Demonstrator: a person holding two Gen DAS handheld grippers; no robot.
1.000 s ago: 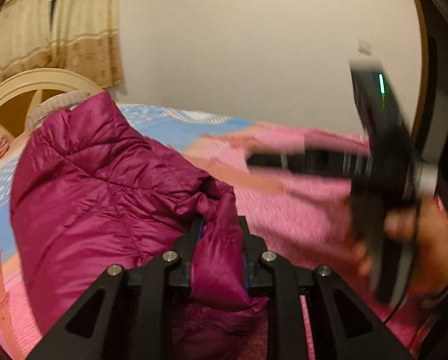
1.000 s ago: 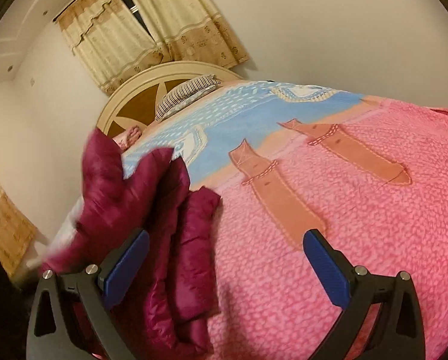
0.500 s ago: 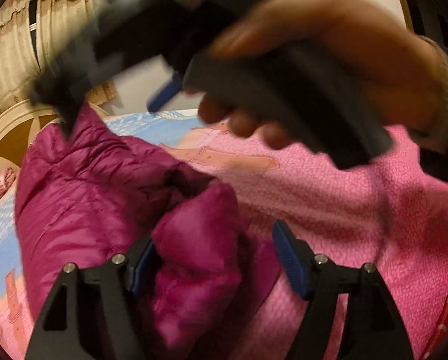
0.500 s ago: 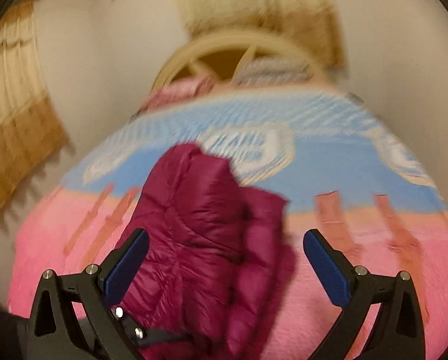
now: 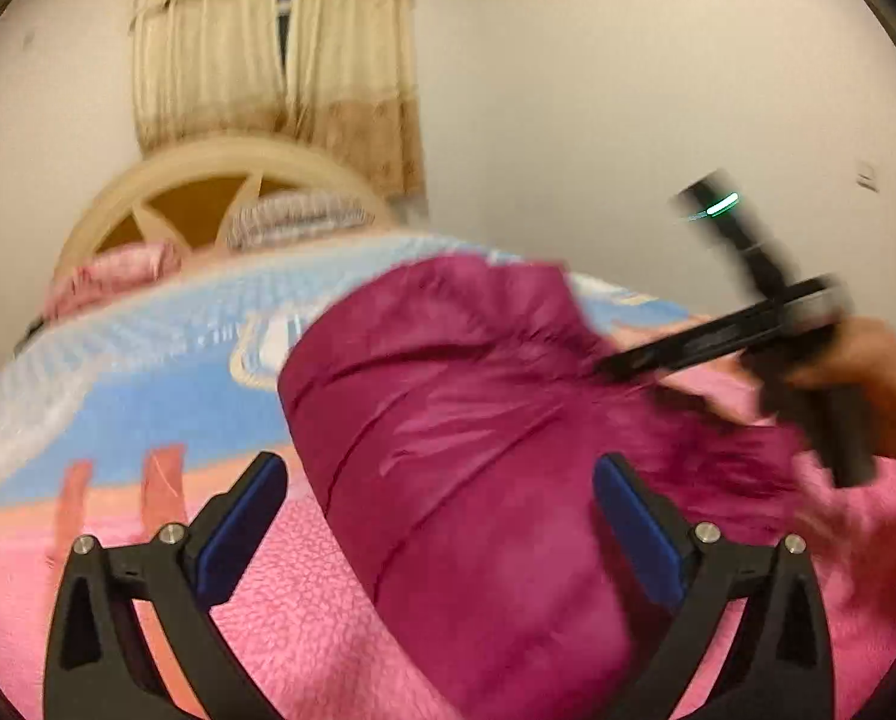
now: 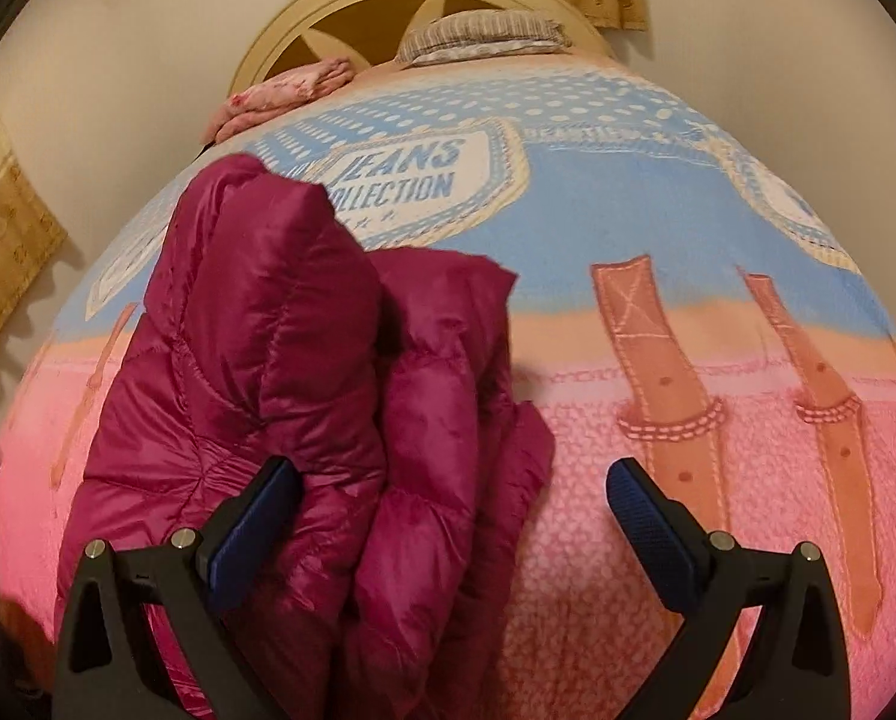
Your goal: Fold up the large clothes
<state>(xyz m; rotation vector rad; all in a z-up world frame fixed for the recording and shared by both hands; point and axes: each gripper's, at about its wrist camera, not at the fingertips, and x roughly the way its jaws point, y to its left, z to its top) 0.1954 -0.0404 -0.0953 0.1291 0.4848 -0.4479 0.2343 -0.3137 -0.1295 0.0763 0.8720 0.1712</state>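
A: Start nearest the cameras. How do the tongs stand?

B: The left gripper (image 5: 438,507) has its blue-padded jaws opening wide; the puffer jacket (image 5: 466,438) bulges between them, but the pads sit clear of the cloth on both sides. The right gripper (image 6: 451,501) is spread as well, pinching nothing, its left pad over the jacket's hem and its right pad over bare blanket. In the left view the right gripper shows blurred just right of the jacket, in a hand (image 5: 868,378).

A: And the jacket itself?

B: Magenta, shiny, quilted in puffy stitched channels. It lies in a bunched, loosely folded heap on the pink end of the blanket (image 6: 658,510), one thick slab doubled over to the left and a softer, crumpled roll beside it on the right.

A: What is under it?

B: A fleecy blanket with a nubbly pink pattern. Right of the jacket run printed tan belt straps (image 6: 652,360). Beyond the jacket the print turns sky blue with white dots and a badge reading "JEANS COLLECTION" (image 6: 411,180).

A: Further back?

B: Past the blue band lie a striped pillow (image 6: 484,33) and folded pink bedding (image 6: 285,90), against a rounded cream headboard (image 6: 339,6) with brown cut-out panels. Behind that, plain pale walls and beige patterned curtains (image 5: 273,48).
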